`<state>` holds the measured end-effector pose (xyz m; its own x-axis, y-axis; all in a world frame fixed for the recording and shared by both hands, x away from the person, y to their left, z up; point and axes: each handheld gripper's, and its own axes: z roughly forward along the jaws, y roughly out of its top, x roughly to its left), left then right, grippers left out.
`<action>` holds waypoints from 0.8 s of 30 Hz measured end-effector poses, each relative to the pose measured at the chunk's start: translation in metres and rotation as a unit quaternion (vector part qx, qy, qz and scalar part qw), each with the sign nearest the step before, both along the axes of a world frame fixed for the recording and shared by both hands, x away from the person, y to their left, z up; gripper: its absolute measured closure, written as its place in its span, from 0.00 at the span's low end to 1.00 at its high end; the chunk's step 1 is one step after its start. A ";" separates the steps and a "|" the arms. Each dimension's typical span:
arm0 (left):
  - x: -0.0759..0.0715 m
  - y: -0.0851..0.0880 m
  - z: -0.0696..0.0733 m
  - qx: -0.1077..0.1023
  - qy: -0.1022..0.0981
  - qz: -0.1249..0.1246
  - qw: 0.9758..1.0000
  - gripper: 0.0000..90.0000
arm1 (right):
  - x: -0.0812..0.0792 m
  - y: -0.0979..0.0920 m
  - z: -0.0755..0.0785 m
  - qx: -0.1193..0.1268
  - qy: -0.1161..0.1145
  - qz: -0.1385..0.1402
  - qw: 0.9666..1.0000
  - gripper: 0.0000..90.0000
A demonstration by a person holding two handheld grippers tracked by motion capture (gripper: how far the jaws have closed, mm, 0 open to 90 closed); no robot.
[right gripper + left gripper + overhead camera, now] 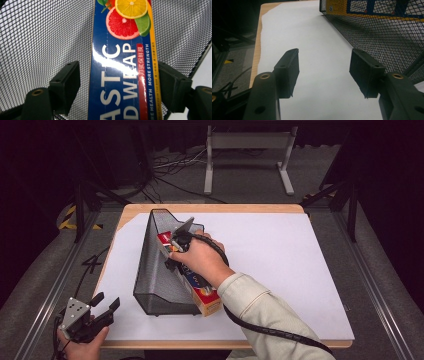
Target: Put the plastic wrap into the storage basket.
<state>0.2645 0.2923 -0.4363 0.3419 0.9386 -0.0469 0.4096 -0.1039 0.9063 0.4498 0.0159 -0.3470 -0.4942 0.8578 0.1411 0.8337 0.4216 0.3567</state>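
Note:
A long blue plastic-wrap box (207, 300) printed with citrus fruit lies along the right side of a black wire-mesh file holder (155, 270), its near end sticking out of the holder's low front. My right gripper (172, 262) reaches down into the holder from above. In the right gripper view the box (120, 50) runs between the jaws of my right gripper (120, 82), and a gap shows beside the left pad (68, 82), so it is open. My left gripper (106, 301) rests at the table's near left corner, open and with nothing in it (324, 67).
A white sheet (280, 260) covers the wooden table (210, 208). The holder's mesh wall (382, 37) stands just right of my left gripper. A grey metal stand (247, 142) and cables lie on the floor beyond the table.

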 end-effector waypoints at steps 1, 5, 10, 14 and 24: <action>0.000 0.000 0.000 0.000 0.000 0.000 1.000 0.46 | 0.000 0.000 0.000 0.000 0.000 0.000 1.000 0.28; 0.001 0.000 0.000 -0.001 0.001 0.001 1.000 0.46 | -0.004 -0.007 0.010 0.015 -0.045 0.017 0.999 0.23; 0.003 -0.002 -0.001 -0.001 0.001 -0.001 1.000 0.46 | -0.010 -0.015 0.028 0.042 -0.076 0.030 0.996 0.21; 0.005 -0.003 0.000 -0.001 -0.001 -0.004 1.000 0.46 | -0.014 -0.028 0.038 0.071 -0.102 0.035 0.992 0.20; 0.011 -0.007 0.000 0.003 0.001 -0.011 1.000 0.46 | -0.039 -0.059 0.060 0.165 -0.171 0.087 0.967 0.20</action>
<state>0.2756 0.2849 -0.4358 0.3630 0.9308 -0.0427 0.4087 -0.1179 0.9050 0.4109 -0.0430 -0.2871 -0.6940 0.6928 0.1961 0.5692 0.3610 0.7387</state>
